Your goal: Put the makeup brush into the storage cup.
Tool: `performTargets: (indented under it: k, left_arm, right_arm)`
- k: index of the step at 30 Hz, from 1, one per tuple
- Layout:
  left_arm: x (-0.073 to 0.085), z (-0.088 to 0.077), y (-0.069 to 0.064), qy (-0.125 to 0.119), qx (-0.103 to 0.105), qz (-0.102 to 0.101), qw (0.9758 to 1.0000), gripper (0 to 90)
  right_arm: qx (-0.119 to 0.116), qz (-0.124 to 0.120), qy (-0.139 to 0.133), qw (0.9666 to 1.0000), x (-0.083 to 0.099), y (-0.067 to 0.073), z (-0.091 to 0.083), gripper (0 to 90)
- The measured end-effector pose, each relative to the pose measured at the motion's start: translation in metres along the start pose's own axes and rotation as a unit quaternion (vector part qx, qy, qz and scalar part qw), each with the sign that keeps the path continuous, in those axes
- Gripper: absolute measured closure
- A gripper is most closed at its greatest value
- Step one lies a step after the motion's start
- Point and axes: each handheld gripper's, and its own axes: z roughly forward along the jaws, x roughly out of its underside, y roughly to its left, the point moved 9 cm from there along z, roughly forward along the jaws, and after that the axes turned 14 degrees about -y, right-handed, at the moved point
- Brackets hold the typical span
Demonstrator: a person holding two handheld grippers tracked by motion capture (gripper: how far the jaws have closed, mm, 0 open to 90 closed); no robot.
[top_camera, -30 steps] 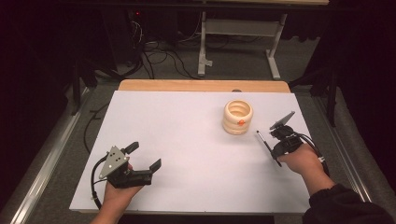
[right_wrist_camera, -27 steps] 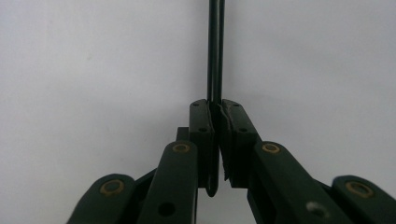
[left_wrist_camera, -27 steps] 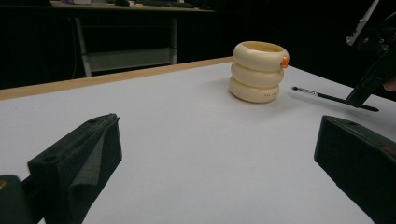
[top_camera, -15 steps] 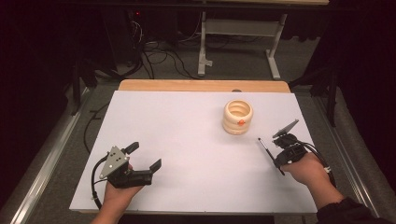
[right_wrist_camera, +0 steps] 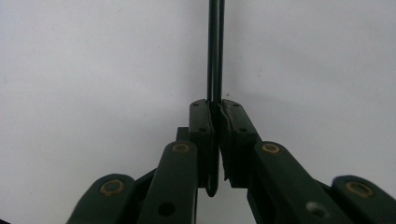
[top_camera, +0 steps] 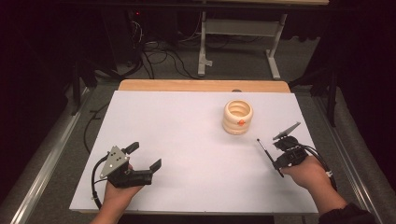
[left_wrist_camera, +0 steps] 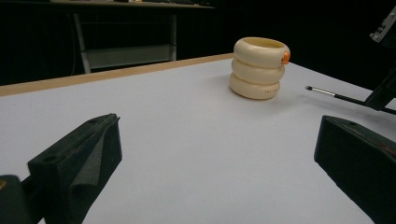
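High view shows the right gripper [top_camera: 275,151] near the white table's [top_camera: 187,140] right edge, jaws clamped on a thin black brush [top_camera: 268,156] whose tip points toward the cream ribbed ring-stack holder [top_camera: 237,116] standing toward the far right corner. To drop it in cleanly, I judge the brush should be tipped upright and centred over the holder's open mouth. The left gripper [top_camera: 142,156], jaws apart and empty, rests near the front left corner, obstructing nothing.
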Motion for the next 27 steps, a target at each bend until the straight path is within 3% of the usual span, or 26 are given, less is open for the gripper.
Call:
performTargets:
  k: [7,9,15,27]
  left_arm:
    - [0.0,0.0,0.0,0.001,0.0,0.0,1.0,1.6]
    - [0.001,0.0,0.0,0.001,0.0,0.0,1.0,1.5]
    - [0.002,0.0,0.0,0.004,0.001,0.0,1.0,1.5]
    - [0.003,0.001,0.001,0.006,0.0,0.0,1.0,1.5]
  right_arm:
    - [-0.011,-0.003,-0.034,0.9993,-0.005,0.005,-0.003,86.0]
    - [-0.016,-0.004,-0.055,0.9983,-0.008,0.007,-0.005,86.0]
    - [-0.018,-0.004,-0.083,0.9964,-0.01,0.01,-0.004,86.1]
    - [-0.025,0.0,-0.151,0.9882,-0.012,0.017,-0.001,86.0]
